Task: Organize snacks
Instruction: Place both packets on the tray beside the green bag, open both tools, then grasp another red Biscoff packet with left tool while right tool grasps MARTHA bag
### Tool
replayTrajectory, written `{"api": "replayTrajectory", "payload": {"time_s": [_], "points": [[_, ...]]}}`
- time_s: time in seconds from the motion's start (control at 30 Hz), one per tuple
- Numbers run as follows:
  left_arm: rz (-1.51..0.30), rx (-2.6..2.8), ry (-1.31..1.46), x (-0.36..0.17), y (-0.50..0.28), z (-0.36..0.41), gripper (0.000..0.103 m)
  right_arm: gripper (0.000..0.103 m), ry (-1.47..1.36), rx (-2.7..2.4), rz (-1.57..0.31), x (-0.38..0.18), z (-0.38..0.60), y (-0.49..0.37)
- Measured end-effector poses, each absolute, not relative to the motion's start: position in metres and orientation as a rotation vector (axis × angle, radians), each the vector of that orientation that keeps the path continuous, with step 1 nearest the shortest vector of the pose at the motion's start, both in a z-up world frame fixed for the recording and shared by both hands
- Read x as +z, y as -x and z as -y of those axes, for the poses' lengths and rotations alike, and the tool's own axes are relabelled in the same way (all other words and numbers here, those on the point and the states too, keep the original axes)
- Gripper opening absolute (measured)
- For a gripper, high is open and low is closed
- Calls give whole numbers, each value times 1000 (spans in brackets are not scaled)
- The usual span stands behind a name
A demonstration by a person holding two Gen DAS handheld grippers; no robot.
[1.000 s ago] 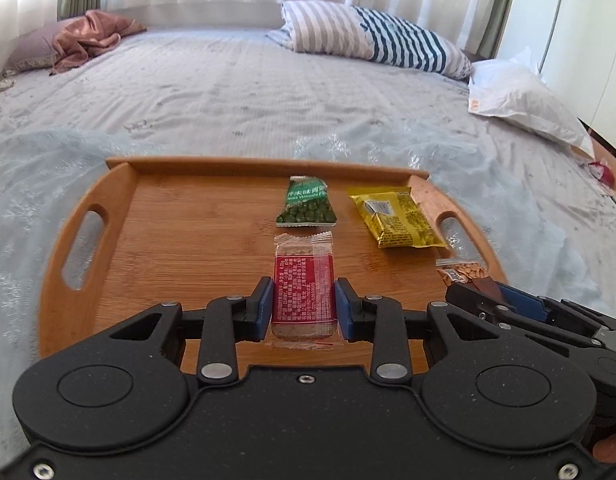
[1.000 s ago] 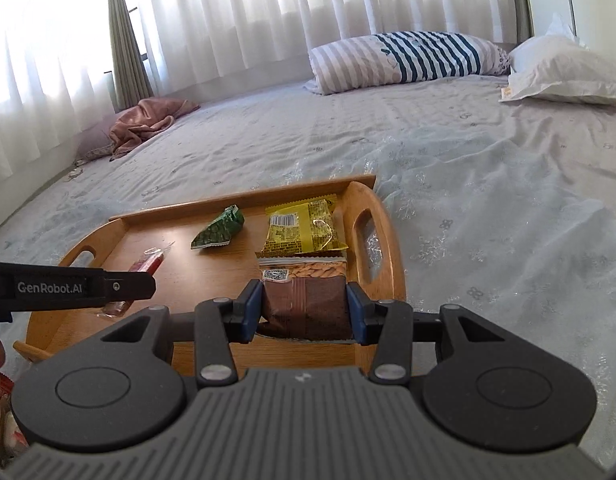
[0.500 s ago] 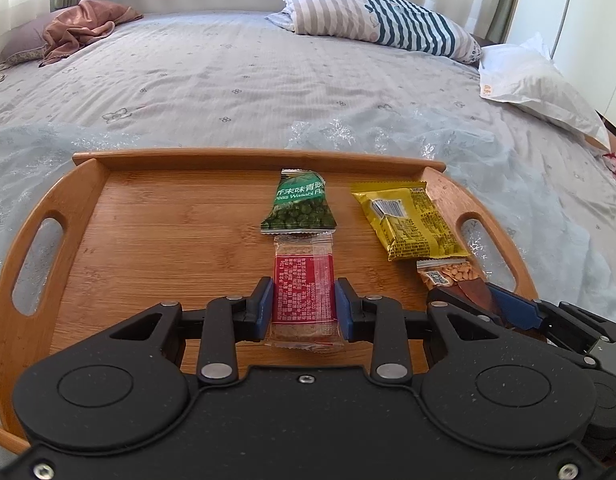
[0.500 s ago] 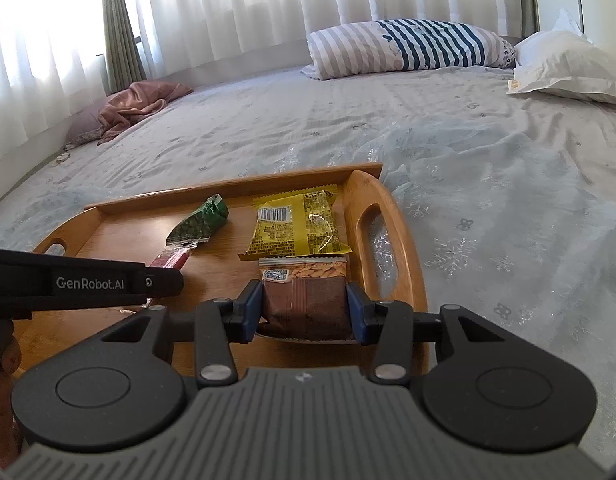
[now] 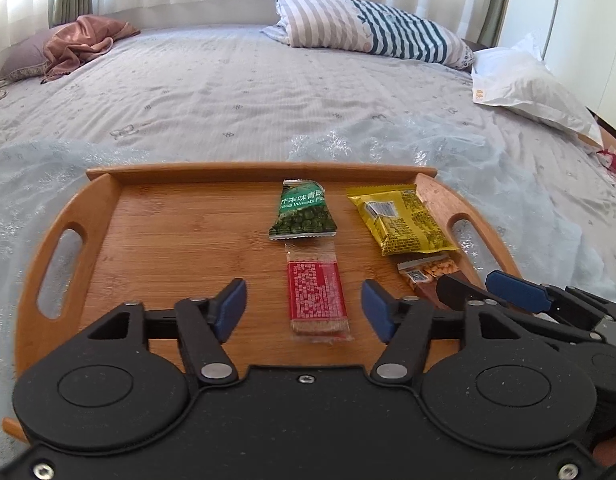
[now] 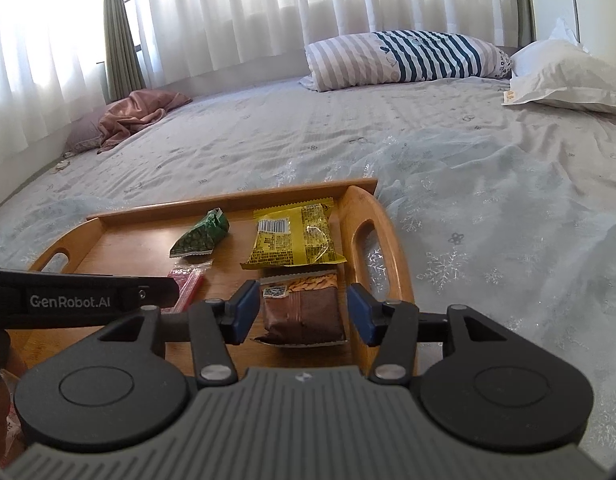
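Left gripper (image 5: 304, 306): jaws have just been opening, pads clear of the red snack bar (image 5: 317, 294), which lies flat between them on the wooden tray (image 5: 180, 232). Right gripper (image 6: 300, 312): jaws likewise just opened, brown nut packet (image 6: 302, 314) lying loose between them by the tray's right handle, below the yellow packet (image 6: 294, 242); green pea packet (image 5: 304, 216) beyond the bar

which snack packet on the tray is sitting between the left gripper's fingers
The red packet, lying flat between the open left gripper, untouched by its pads. The green and yellow packets lie farther back; the brown one sits by the right gripper.
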State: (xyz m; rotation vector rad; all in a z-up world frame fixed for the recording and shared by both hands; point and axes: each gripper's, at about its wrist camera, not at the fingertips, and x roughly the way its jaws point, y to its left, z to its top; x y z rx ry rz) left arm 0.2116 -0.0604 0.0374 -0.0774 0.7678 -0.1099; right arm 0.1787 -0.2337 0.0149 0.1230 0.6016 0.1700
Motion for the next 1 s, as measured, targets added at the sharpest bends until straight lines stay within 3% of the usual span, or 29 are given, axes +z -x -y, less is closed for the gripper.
{"api": "replayTrajectory", "payload": {"time_s": [0.1,0.3,0.37,0.47,0.5,0.7,0.77,1.0], "points": [[-748,-126,72,46,-190,57,74,71,-109,185,-588,22,235,-164],[-729,-154,39,54,-139,49,74,73,-54,236,-580,31,229,-121],[-728,-166,45,55,-122,44,66,73,-60,260,-583,34,229,-104],[-768,-194,79,51,-100,38,31,73,-104,303,-606,34,231,-82],[-784,-211,90,48,-93,36,28,73,-117,316,-613,33,231,-75],[-845,-286,113,40,-65,35,25,73,-191,366,-664,27,225,-45],[-864,-303,124,36,-62,35,21,73,-208,385,-690,23,223,-40],[-881,-311,152,31,-68,34,21,71,-261,378,-732,11,223,-40]]}}
